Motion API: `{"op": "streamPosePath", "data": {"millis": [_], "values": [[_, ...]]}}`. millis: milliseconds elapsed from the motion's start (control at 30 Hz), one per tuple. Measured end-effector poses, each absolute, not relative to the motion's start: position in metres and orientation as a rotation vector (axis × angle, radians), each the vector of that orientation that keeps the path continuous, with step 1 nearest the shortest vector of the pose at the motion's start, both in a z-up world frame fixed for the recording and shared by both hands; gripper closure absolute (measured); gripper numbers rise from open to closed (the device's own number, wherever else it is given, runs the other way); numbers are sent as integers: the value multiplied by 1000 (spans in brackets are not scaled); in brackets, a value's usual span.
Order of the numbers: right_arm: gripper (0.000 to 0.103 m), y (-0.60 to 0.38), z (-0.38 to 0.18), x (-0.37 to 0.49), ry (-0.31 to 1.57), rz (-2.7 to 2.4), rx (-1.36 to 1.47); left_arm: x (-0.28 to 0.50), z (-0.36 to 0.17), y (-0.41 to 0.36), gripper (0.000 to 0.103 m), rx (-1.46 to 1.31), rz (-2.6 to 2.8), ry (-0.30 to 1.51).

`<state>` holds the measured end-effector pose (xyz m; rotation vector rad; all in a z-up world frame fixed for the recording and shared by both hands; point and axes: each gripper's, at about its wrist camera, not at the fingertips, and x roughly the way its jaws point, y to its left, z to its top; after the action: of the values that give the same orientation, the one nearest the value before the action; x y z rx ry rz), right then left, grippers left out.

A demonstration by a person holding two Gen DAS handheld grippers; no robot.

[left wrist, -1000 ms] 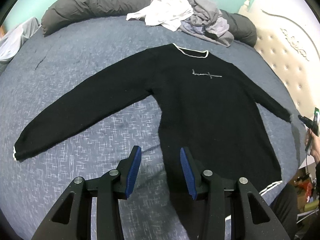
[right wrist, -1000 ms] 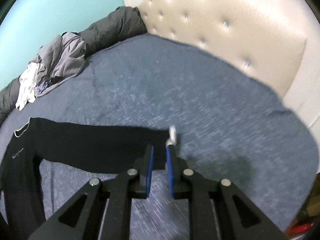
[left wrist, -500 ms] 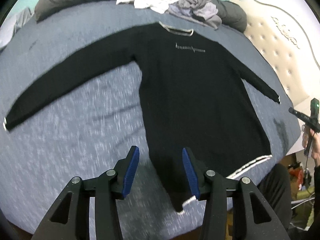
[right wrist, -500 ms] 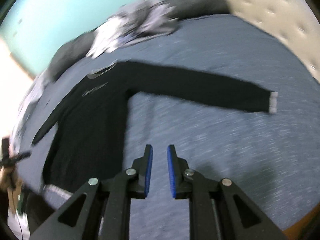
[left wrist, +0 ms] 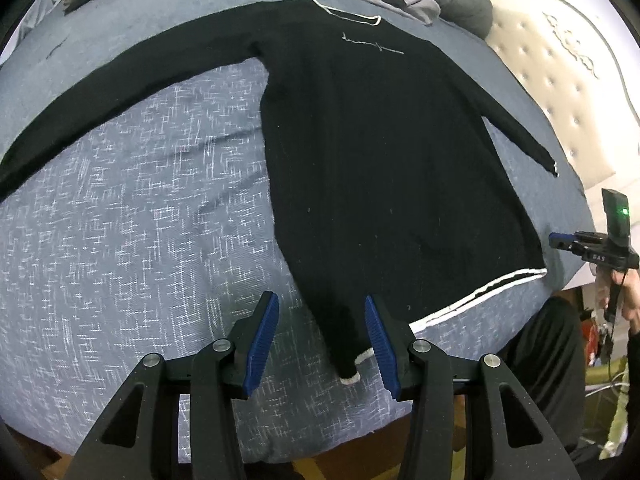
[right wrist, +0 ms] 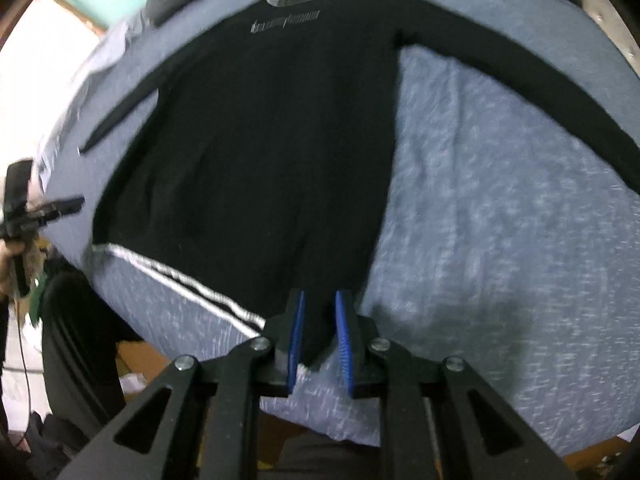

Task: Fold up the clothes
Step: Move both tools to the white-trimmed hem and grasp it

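The black long-sleeved knit sweater point(left wrist: 372, 152) lies flat, sleeves spread, on the blue-grey bed point(left wrist: 132, 240), and both grippers have swung down to its white-striped hem corners, left gripper point(left wrist: 320, 336) fingers half-wide, right gripper point(right wrist: 319, 336) fingers narrow, neither gripping yet.

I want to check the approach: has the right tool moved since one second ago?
Yes. The right tool has left the sleeve cuff near the headboard and now frames the hem corner of the black sweater, at the bed's near edge.
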<state>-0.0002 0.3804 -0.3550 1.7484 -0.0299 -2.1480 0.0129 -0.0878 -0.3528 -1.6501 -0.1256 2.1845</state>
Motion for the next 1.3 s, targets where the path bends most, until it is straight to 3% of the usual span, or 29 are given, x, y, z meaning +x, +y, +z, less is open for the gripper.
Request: {"op": "streamPosePath", "data": {"millis": [1067,1200,1267,1300], "values": [[85,378,-383,0,-81,-2046,1872,21,-386,-75,56,-1732,2054,-32],[86,372,-382,4,-46,-2048,1843,23,-388,-70,68,-1727,2051,13],[96,371,-374,7,-19,-2062,1799,24,-387,-68,91,-1716,2044,40],[97,372,-369,8,-8,-2072,1779,25,-386,-68,92,-1711,2039,49]]}}
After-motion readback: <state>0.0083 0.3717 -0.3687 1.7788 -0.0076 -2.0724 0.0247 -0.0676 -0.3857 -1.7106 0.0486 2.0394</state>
